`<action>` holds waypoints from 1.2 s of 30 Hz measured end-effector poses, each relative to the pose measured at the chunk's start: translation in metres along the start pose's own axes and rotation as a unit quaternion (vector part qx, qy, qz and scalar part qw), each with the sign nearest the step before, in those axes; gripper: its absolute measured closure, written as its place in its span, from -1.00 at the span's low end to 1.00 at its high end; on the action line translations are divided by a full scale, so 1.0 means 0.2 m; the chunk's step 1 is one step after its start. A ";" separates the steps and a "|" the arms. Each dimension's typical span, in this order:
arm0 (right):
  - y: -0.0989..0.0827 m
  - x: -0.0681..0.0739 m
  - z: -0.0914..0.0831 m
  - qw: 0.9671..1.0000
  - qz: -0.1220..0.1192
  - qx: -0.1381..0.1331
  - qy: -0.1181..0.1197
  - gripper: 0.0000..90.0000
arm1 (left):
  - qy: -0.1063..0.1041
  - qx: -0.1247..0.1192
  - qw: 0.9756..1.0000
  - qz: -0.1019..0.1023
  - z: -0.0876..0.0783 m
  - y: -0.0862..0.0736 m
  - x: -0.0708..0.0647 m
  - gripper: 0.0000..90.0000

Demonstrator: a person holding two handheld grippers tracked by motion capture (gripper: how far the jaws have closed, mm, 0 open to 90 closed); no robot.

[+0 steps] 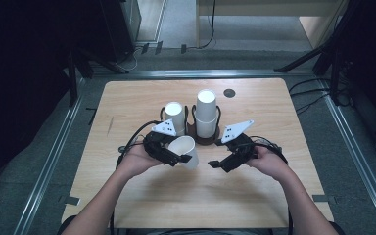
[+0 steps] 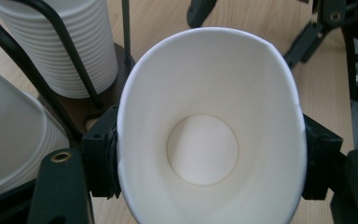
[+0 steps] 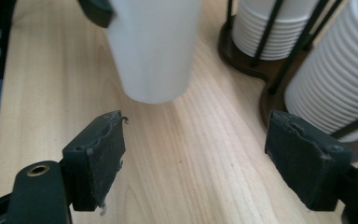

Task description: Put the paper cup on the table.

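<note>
High view, left side: my left hand-held gripper point(image 1: 178, 157) is clamped on a single white paper cup point(image 1: 185, 151), tipped over with its mouth facing back toward me, just in front of the cup holder point(image 1: 203, 138).
High view, right side: my right hand-held gripper point(image 1: 217, 165) sits just beside the cup, jaws apart, nothing in them.
High view, background: two cup stacks in the holder, the shorter left stack point(image 1: 174, 115) and the taller right stack point(image 1: 206, 112), roughly mid-table point(image 1: 274, 191). Small dark disc point(image 1: 229, 92) near the far edge.
Left gripper view: I'm looking straight into the paper cup point(image 2: 205, 140), you can see the round bottom. Both pads press its sides and the rim is squished into an oval. Ribbed cup stacks in the wire holder are up on the left.
Right gripper view: my jaws stand wide with just bare wood between them. The cup point(image 3: 154, 46) hangs above the table, ahead of the left pad and not touching it. Stacks and the holder's brown base are off to the right.
</note>
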State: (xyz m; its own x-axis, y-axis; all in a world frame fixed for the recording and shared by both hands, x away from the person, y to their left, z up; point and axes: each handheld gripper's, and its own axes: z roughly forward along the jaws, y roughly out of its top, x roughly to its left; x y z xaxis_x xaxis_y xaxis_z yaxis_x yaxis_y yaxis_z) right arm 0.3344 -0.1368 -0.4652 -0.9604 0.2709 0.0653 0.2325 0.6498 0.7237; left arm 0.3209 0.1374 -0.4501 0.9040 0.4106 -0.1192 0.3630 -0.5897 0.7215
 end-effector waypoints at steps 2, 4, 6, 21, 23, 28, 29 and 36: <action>-0.01 -0.01 -0.01 1.000 0.003 -0.001 -0.005 -0.55 | 0.001 0.002 1.000 0.002 0.00 -0.01 0.00 -0.40; -0.01 -0.01 -0.01 1.000 0.003 -0.001 -0.007 -0.55 | -0.001 0.004 1.000 0.001 -0.01 -0.01 0.00 -0.40; -0.02 -0.02 -0.01 1.000 0.004 -0.001 -0.009 -0.55 | 0.002 0.010 1.000 0.001 -0.02 -0.02 0.01 -0.40; -0.05 -0.04 -0.04 1.000 0.007 0.002 -0.016 -0.55 | 0.022 0.030 0.999 0.018 -0.07 -0.06 0.03 -0.40; -0.05 -0.04 -0.04 1.000 0.008 0.002 -0.015 -0.55 | 0.020 0.030 0.999 0.014 -0.08 -0.07 0.05 -0.40; -0.06 -0.06 -0.05 1.000 0.003 0.000 -0.020 -0.55 | 0.024 0.028 0.999 -0.001 -0.11 -0.10 0.08 -0.40; -0.06 -0.06 -0.05 1.000 -0.001 0.001 -0.023 -0.55 | 0.026 0.027 0.999 -0.003 -0.12 -0.11 0.09 -0.40; -0.06 -0.09 -0.06 1.000 0.000 -0.001 -0.029 -0.55 | 0.033 0.025 0.999 -0.025 -0.17 -0.16 0.13 -0.40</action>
State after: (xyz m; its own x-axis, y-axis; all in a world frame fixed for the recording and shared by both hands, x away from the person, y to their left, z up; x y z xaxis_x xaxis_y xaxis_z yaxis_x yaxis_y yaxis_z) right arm 0.3463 -0.1590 -0.4666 -0.9497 0.3122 0.0260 0.2328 0.6478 0.7253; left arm 0.3247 0.1893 -0.4530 0.8678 0.4852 -0.1075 0.4198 -0.6000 0.6810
